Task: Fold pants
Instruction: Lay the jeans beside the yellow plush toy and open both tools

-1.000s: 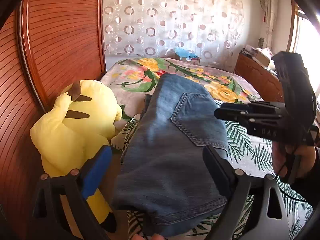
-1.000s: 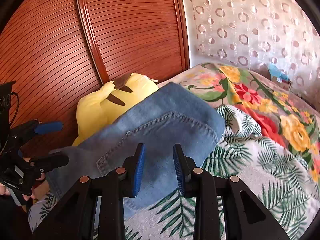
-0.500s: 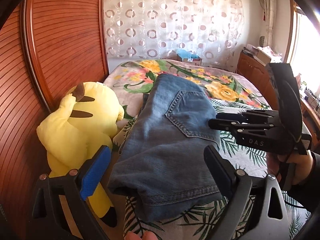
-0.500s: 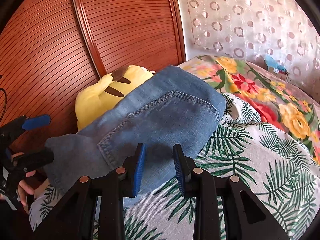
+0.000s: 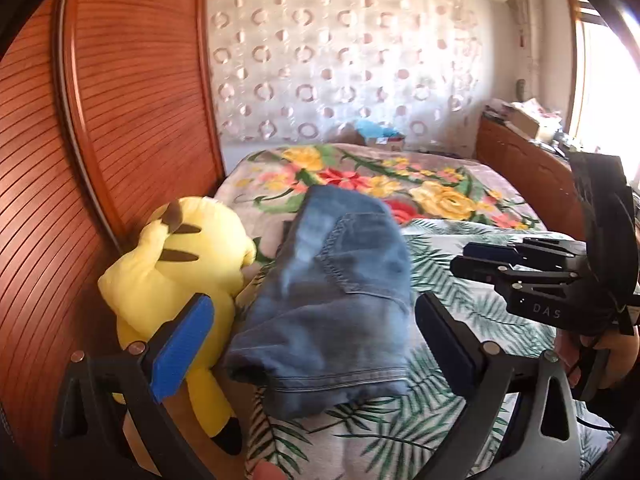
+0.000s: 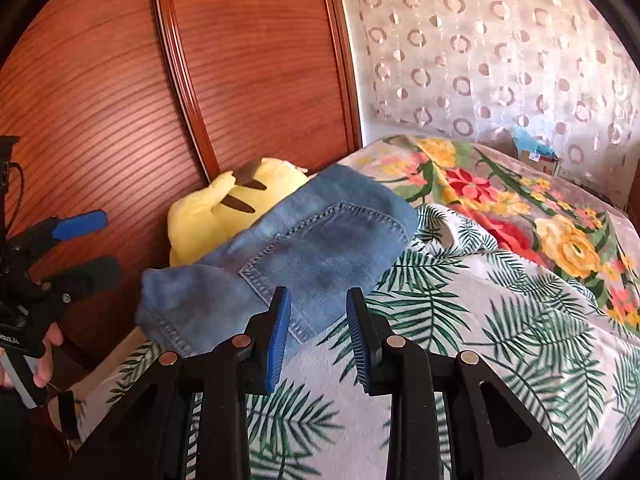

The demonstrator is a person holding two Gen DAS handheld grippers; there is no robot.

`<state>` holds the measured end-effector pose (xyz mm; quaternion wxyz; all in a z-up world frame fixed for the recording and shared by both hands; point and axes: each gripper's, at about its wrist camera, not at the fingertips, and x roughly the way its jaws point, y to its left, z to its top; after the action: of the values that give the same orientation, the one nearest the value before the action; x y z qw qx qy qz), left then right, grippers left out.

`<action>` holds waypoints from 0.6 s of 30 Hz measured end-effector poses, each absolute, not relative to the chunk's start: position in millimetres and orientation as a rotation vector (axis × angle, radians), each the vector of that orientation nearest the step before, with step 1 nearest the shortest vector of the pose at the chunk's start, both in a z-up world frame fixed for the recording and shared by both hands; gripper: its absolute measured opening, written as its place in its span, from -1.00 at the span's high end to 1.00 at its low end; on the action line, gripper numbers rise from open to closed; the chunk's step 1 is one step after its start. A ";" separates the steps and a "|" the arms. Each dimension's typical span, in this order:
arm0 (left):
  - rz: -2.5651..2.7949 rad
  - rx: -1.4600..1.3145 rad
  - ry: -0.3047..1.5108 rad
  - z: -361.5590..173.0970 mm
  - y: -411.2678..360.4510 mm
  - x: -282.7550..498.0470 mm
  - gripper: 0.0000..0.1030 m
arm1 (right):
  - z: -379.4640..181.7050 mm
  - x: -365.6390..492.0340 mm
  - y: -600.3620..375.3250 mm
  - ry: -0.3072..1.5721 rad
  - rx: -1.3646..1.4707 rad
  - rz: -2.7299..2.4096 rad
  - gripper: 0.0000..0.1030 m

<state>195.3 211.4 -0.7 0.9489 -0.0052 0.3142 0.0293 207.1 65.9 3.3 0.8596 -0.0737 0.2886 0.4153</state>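
Beside the yellow plush toy (image 5: 176,276), the folded pants (image 5: 332,304) are lying on the leaf-print bedspread (image 6: 500,344), ahead of the left gripper (image 5: 312,344), whose jaws have just been opening with nothing gripped, while the right gripper (image 6: 318,336) is hovering part-open and empty just beside their near edge.

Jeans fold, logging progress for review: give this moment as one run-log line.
jeans: folded on bed | left gripper: open, empty, jaws just widening | right gripper: open, empty
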 end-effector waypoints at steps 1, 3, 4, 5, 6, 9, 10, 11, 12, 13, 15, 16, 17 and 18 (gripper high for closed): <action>0.049 -0.016 0.638 1.6 207.3 192.7 -0.96 | 5.8 202.0 60.1 0.600 -0.147 0.872 0.43; 0.033 -0.028 0.620 5.3 199.7 188.5 -0.96 | 10.7 190.6 47.5 0.584 -0.139 0.867 0.42; 0.024 -0.034 0.612 6.7 196.4 186.6 -0.96 | 12.8 184.3 41.0 0.575 -0.138 0.864 0.42; 0.012 -0.044 0.604 8.2 191.7 184.5 -0.96 | 14.9 178.1 34.5 0.568 -0.137 0.860 0.42; 0.003 -0.053 0.598 9.4 187.5 182.9 -0.96 | 16.3 173.1 29.8 0.563 -0.134 0.856 0.41; -0.009 -0.064 0.579 12.4 171.3 177.2 -0.96 | 18.5 156.0 11.5 0.556 -0.123 0.843 0.36; -0.008 -0.063 0.576 12.9 165.5 175.9 -0.96 | 19.5 150.7 5.3 0.555 -0.119 0.839 0.34; -0.011 -0.061 0.571 13.4 158.4 174.3 -0.96 | 20.5 145.2 -2.8 0.550 -0.115 0.834 0.30; -0.016 -0.062 0.569 13.7 153.6 173.4 -0.96 | 21.0 138.7 -9.9 0.545 -0.114 0.826 0.25; -0.026 -0.064 0.568 14.0 148.2 172.2 -0.96 | 21.8 133.5 -17.1 0.540 -0.112 0.817 0.22; -0.043 -0.064 0.572 15.0 136.2 170.1 -0.96 | 23.5 124.4 -32.9 0.537 -0.105 0.806 0.08; -0.045 -0.061 0.575 15.3 129.9 169.0 -0.96 | 24.0 119.7 -41.4 0.536 -0.100 0.798 0.04; -0.049 -0.055 0.575 15.5 122.6 167.4 -0.96 | 24.1 115.4 -49.3 0.536 -0.094 0.787 -0.02; -0.051 -0.049 0.575 15.6 116.6 166.0 -0.96 | 24.1 110.8 -57.3 0.537 -0.086 0.774 -0.04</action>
<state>166.0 116.6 15.6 0.9584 -0.0241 0.2833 -0.0254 110.8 -57.3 24.1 0.8903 -0.0414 0.2586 0.3725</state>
